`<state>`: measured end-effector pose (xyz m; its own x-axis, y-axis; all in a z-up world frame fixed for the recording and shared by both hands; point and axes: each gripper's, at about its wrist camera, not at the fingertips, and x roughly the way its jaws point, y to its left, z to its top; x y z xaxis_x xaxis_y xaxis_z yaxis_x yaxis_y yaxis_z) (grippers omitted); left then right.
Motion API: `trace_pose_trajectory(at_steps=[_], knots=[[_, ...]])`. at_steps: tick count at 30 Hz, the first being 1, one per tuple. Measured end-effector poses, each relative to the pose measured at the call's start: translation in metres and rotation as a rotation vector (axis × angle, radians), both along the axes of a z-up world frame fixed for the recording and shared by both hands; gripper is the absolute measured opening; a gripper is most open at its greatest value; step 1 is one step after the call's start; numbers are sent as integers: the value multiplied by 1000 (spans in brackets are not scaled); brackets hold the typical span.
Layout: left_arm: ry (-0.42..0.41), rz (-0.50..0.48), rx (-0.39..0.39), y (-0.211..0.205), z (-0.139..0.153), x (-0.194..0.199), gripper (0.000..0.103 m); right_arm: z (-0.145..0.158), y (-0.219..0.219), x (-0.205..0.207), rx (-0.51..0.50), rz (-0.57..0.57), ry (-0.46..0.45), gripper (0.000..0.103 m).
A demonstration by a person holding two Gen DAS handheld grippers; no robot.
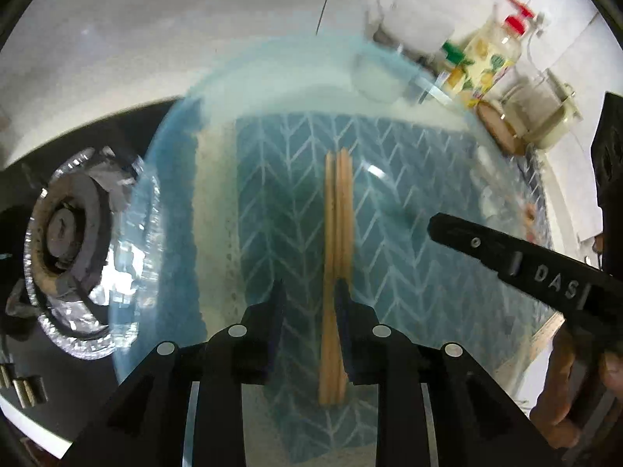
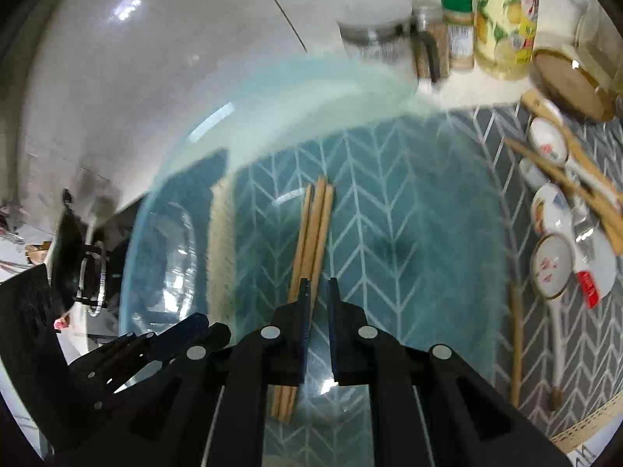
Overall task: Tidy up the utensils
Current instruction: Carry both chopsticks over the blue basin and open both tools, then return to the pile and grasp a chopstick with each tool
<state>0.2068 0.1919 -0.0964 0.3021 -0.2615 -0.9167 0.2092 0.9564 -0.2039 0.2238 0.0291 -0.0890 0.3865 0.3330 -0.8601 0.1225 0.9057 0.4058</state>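
Several wooden chopsticks point(image 1: 338, 214) point(image 2: 315, 225) lie side by side on the bottom of a clear blue glass bowl point(image 1: 155, 179) point(image 2: 163, 194). My left gripper point(image 1: 310, 292) hangs over the bowl, pointing down, with its jaws apart. The chopsticks run along the inner side of its right finger, and the left pad is clear of them. My right gripper point(image 2: 319, 292) is just right of the chopsticks, its jaws nearly together with nothing between them. In the left wrist view the right gripper point(image 1: 432, 227) reaches in from the right. The left gripper point(image 2: 202, 325) shows at the lower left of the right wrist view.
The bowl rests on a grey herringbone mat point(image 2: 486, 136). Ceramic spoons point(image 2: 553, 264), more chopsticks point(image 2: 564, 183) and a long wooden stick point(image 2: 517, 330) lie on the mat to the right. Bottles and jars point(image 2: 506, 19) and a wooden lid point(image 2: 568, 81) stand behind. A foil-lined gas burner point(image 1: 66, 233) is left.
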Motion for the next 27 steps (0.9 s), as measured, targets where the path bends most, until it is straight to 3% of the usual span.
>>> trace_pose_trajectory(at_steps=[3, 5, 6, 9, 11, 14, 17, 22, 25, 27], knots=[[-112, -22, -27, -13, 46, -22, 32, 49, -26, -15, 30, 10, -153, 9], [-208, -57, -48, -30, 85, -44, 48, 97, -59, -35, 33, 17, -327, 11], [-260, -78, -62, -43, 105, -61, 51, 110, -72, -43, 19, 15, -379, 19], [-300, -145, -101, -82, 129, -92, 54, 143, -117, -68, -69, 1, -531, 51], [-292, -181, -114, -117, 131, -116, 54, 146, -148, -83, -113, 14, -587, 51], [-231, -180, -90, -168, 106, -134, 54, 127, -186, -88, -158, 54, -571, 51], [-129, -89, -79, -197, 60, -134, 54, 95, -218, -88, -146, 98, -510, 51], [-90, 40, -1, -215, -23, -130, 54, 39, -266, -90, -134, 137, -397, 51], [-39, 91, 40, -218, -60, -123, 42, 17, -280, -97, -106, 160, -369, 51], [-22, 117, 73, -220, -75, -121, 41, 12, -285, -99, -97, 174, -368, 51]])
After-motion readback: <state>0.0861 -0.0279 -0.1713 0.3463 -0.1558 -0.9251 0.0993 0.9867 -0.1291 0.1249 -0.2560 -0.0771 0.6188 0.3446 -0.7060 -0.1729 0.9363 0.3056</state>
